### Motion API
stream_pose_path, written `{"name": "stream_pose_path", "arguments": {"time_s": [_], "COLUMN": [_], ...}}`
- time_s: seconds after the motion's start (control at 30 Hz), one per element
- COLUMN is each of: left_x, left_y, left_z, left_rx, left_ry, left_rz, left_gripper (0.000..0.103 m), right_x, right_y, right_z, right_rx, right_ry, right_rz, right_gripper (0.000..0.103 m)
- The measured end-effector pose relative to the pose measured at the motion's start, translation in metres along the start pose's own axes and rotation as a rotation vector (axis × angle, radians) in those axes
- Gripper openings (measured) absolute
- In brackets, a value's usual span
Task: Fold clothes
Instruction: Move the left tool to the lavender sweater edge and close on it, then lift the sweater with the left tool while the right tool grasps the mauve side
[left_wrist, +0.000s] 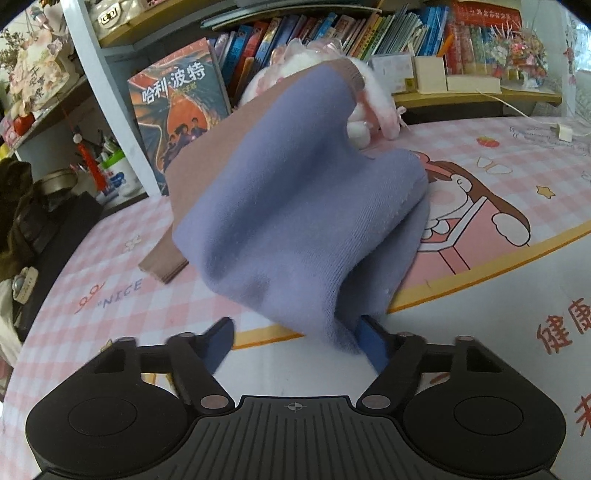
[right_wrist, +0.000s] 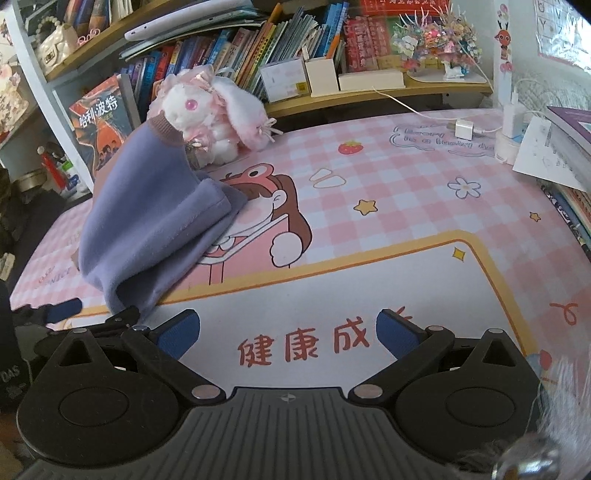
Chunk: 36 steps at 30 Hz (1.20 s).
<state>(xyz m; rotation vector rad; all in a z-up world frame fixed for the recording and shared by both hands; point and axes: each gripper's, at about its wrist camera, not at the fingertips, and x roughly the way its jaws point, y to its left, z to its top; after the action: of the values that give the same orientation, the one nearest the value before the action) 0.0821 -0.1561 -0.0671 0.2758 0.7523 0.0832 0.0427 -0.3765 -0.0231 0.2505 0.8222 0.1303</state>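
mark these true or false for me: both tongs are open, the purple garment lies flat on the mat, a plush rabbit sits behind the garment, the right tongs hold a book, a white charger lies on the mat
1. Both tongs are open. True: the left tongs and the right tongs each show a wide gap between the blue pads.
2. The purple garment lies flat on the mat. False: the purple garment stands bunched up in a raised heap on the pink checked mat.
3. A plush rabbit sits behind the garment. True: the white and pink plush rabbit is at its far side.
4. The right tongs hold a book. False: nothing lies between their pads.
5. A white charger lies on the mat. True: the charger is near the far edge.
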Motion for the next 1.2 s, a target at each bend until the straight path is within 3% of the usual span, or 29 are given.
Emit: {"name": "stream_pose_path", "arguments": {"time_s": [0.03,0.07,0.17,0.33,0.5,0.57,0.67,0.9,1.0,1.1,1.2], "left_x": [0.0,-0.001,-0.01,-0.045,-0.104,-0.107,-0.099,-0.125,-0.118,-0.104,-0.089], "left_y": [0.001,0.003,0.015,0.046,0.054,0.048,0.05,0.049,0.047,0.044,0.041], "left_z": [0.001,0.001,0.002,0.001,0.006,0.002,-0.007,-0.005,-0.009,-0.014,-0.019], "left_rx": [-0.008,-0.02,-0.072,-0.191,-0.223,-0.188,-0.233,-0.206,-0.191,-0.175,-0.159], "left_ry": [0.008,0.01,-0.005,-0.059,-0.206,-0.221,-0.149,-0.269,-0.22,-0.138,-0.056], "left_rz": [-0.002,0.002,-0.007,-0.047,-0.06,-0.063,-0.056,-0.067,-0.044,-0.043,-0.042], "left_gripper": [0.024,0.015,0.009,0.008,0.003,0.002,0.001,0.0,0.0,0.007,0.024], "right_x": [0.001,0.002,0.007,0.019,0.027,0.03,0.033,0.047,0.052,0.053,0.053], "right_y": [0.0,-0.001,0.0,0.005,0.009,0.01,0.014,0.017,0.011,0.006,0.001], "right_z": [0.001,0.003,0.008,0.017,0.021,0.025,0.029,0.027,0.024,0.024,0.024], "right_rx": [0.007,0.015,0.05,0.114,0.182,0.217,0.254,0.368,0.434,0.457,0.471], "right_ry": [0.001,0.005,0.021,0.091,0.114,0.115,0.127,0.22,0.252,0.251,0.243], "right_rz": [0.009,0.02,0.072,0.182,0.304,0.355,0.429,0.556,0.548,0.528,0.506], "right_gripper": [0.103,0.103,0.103,0.103,0.103,0.103,0.103,0.101,0.101,0.101,0.101]}}
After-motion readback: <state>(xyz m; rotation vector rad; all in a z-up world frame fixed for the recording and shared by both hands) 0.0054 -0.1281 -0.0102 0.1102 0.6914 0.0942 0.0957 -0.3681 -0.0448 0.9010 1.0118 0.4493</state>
